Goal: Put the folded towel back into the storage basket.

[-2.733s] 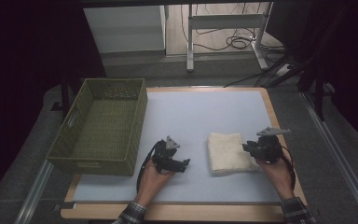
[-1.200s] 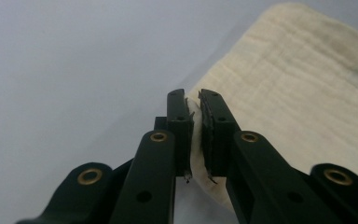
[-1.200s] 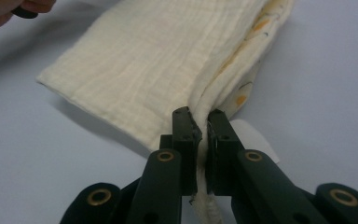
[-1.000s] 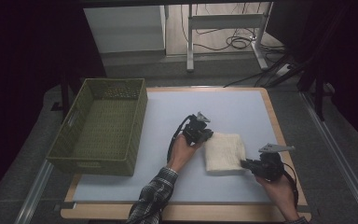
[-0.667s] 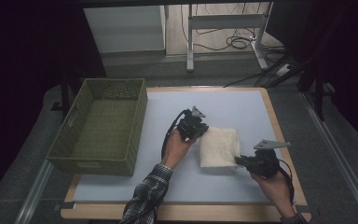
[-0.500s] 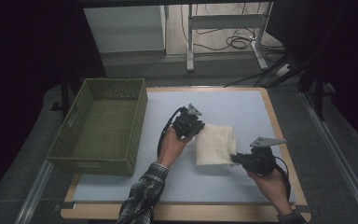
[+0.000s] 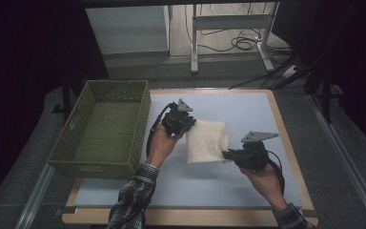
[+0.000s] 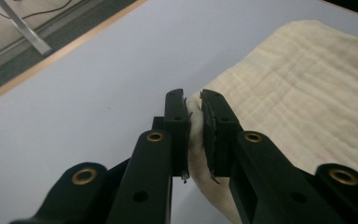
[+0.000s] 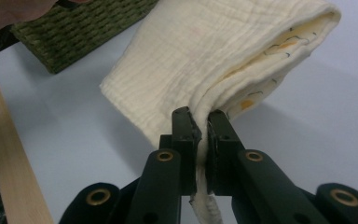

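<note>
One cloth, two tools, one basket

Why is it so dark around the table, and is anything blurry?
High view: light falls on the table, the room around stays black. Left gripper view: the folded cloth is soft, the fingers sharp. Right gripper view: the basket is slightly blurred.

The folded cloth is soft cream muslin, crinkled and matt, with a faint printed pattern on its inner layers; the left gripper and right gripper are matt black plastic with brass-coloured rivets and ridged pads; the basket is coarse olive weave; the table has a smooth, matt pale-blue top edged in light wood.
</note>
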The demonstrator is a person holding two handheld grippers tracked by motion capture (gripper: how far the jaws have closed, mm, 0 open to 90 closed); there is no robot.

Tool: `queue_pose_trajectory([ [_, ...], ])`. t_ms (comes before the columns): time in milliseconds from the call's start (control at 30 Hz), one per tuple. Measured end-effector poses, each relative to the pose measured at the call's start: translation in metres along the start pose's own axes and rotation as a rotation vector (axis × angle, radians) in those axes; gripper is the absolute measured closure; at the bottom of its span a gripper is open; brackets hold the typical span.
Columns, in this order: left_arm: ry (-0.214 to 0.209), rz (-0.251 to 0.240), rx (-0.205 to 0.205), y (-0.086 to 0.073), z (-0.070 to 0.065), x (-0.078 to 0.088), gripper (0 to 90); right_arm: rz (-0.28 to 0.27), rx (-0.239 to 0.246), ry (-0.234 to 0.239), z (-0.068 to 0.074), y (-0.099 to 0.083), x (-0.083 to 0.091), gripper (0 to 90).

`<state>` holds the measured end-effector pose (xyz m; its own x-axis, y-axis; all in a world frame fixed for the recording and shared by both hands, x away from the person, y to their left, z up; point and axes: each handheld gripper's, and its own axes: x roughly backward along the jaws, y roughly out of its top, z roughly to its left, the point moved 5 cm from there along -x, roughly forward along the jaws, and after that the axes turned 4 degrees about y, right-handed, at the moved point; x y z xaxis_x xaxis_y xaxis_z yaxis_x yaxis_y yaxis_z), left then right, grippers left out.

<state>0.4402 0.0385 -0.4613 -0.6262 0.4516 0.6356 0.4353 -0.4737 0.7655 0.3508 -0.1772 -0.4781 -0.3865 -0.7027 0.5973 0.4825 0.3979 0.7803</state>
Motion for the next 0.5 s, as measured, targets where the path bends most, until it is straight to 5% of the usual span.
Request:
queue_pose_trajectory([
  [500, 0.102, 0.027, 0.005, -0.006, 0.052, 0.042, 81.1, 0.007, 0.065, 0.048, 0.024, 0.045, -0.035, 83.7],
])
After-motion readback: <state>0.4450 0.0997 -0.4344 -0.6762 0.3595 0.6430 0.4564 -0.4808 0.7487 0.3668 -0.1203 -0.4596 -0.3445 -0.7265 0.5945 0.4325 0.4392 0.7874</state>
